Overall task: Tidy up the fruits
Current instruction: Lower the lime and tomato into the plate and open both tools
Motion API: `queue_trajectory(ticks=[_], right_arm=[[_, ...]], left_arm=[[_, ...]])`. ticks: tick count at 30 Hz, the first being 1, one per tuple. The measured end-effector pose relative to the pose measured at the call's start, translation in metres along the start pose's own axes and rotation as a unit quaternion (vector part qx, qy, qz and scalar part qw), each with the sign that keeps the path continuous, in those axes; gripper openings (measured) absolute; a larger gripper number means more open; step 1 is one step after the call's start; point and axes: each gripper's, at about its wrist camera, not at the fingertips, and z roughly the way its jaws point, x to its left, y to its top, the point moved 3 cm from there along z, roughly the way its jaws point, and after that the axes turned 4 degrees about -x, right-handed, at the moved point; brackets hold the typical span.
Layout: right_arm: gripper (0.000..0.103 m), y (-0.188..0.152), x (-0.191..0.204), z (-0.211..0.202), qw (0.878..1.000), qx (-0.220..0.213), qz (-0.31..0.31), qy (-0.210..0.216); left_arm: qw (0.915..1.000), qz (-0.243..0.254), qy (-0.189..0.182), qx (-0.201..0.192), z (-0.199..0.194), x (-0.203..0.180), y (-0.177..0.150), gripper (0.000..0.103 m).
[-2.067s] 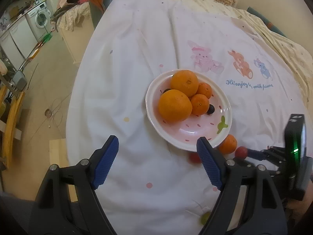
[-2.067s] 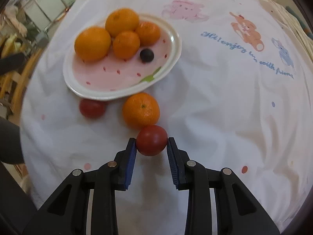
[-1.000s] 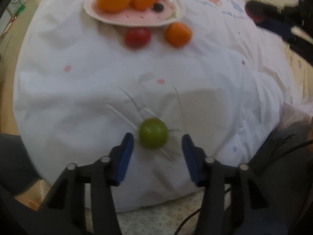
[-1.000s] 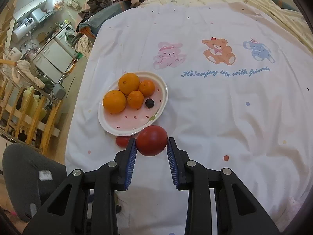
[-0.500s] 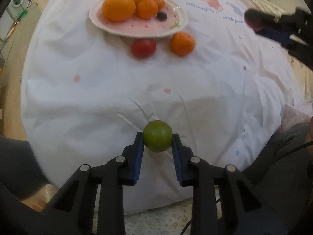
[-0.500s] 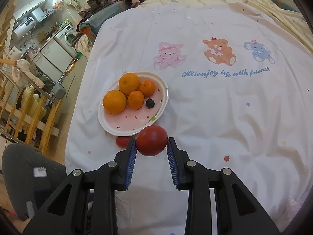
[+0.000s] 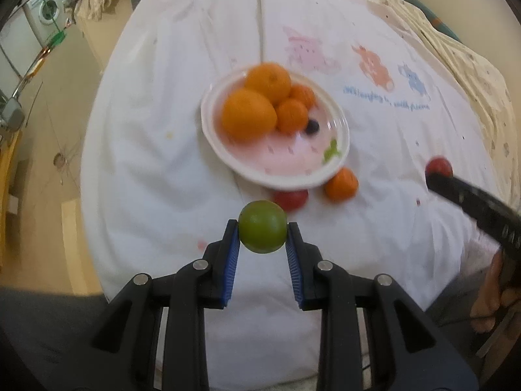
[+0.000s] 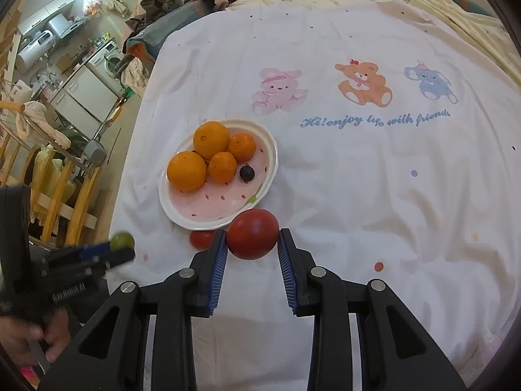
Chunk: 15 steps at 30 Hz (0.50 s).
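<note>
My left gripper [image 7: 262,231] is shut on a green fruit [image 7: 262,226] and holds it above the white sheet, short of the plate [image 7: 338,120]. The pink and white plate holds several oranges [image 7: 249,119] and a dark berry [image 7: 313,126]. A red fruit [image 7: 290,199] and a small orange [image 7: 340,184] lie on the sheet by the plate's near rim. My right gripper [image 8: 251,239] is shut on a red tomato [image 8: 252,233], held above the sheet just right of the plate [image 8: 270,159]. The left gripper with the green fruit [image 8: 122,240] shows at the left of the right wrist view.
The white sheet with cartoon animals [image 8: 361,88] covers a bed. The bed's left edge drops to the floor [image 7: 55,123]. A wooden rack [image 8: 49,176] and washing machine [image 8: 109,57] stand beyond it. A patterned blanket [image 7: 472,62] lies at the right.
My left gripper closed on the green fruit, lifted it off the sheet and carried it toward the plate. My right gripper has kept still with the red tomato.
</note>
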Motion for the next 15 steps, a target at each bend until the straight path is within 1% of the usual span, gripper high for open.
queue_trajectory(ticks=[3,7,11,15], right_arm=[[0.033,0.005,-0.001,0.003,1.000,-0.001,-0.001,-0.001],[0.033,0.019,-0.002,0.011,1.000,-0.002,-0.006,-0.003],[0.033,0.036,-0.004,0.022,1.000,-0.005,-0.002,0.004],[0.033,0.052,-0.006,0.041,1.000,0.005,-0.003,0.011]], left_arm=[[1.0000,0.005,0.005,-0.004,0.006,0.002,0.019,0.025],[1.0000,0.007,0.005,0.000,0.022,0.002,0.037,0.025],[0.9999,0.006,-0.001,0.012,0.040,-0.002,0.049,0.025],[0.9996,0.000,-0.008,0.028,0.059,-0.006,0.052,0.025]])
